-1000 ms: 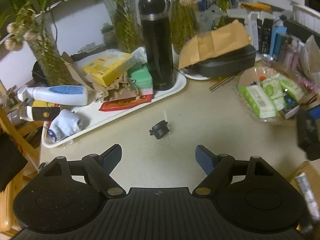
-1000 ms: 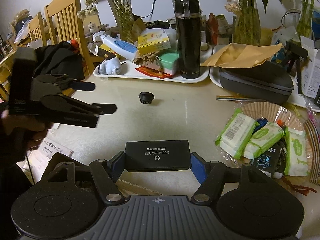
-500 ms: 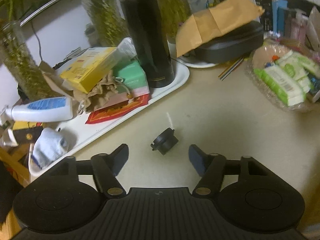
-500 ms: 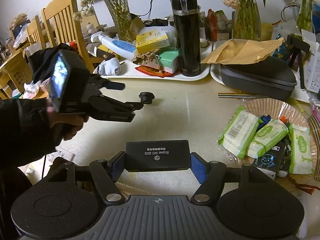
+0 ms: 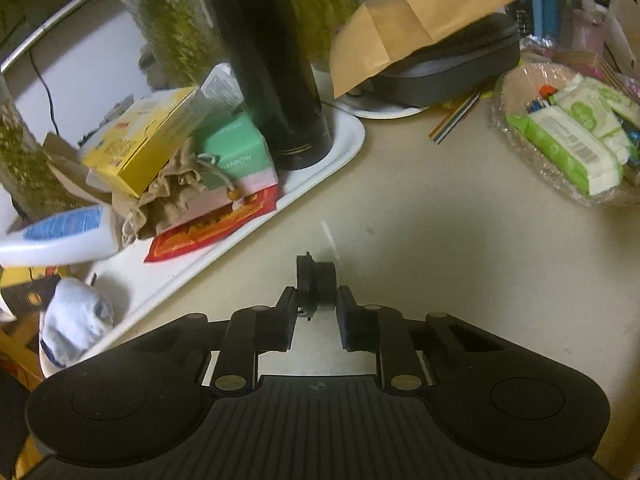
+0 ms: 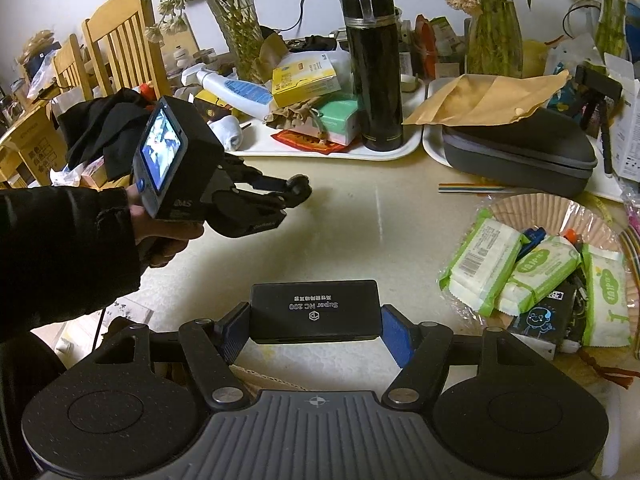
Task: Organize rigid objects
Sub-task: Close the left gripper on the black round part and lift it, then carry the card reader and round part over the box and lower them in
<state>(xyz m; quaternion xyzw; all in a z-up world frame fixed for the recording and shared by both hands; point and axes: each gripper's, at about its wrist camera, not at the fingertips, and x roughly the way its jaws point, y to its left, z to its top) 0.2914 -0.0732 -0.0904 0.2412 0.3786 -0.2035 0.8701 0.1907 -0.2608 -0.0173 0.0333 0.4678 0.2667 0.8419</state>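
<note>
A small black round cap-like part [image 5: 317,282] stands on edge on the beige tabletop, pinched between the fingers of my left gripper [image 5: 317,300], which is shut on it. The right wrist view shows the same left gripper [image 6: 294,192] held by a hand in a dark sleeve, with the black part [image 6: 301,189] at its tip. My right gripper [image 6: 315,322] is shut on a flat black box [image 6: 315,311] with white lettering, held over the near table edge.
A white tray [image 5: 344,148] holds a tall black flask [image 5: 272,76], a yellow box, a green box and a lotion bottle. A dark zip case [image 6: 516,152] under a brown envelope sits behind. A basket of wipe packs [image 6: 532,268] is right. Wooden chairs stand at left.
The left gripper moved forward and down to the small black part and shut on it, tipping it onto its edge. The right gripper kept still with the box.
</note>
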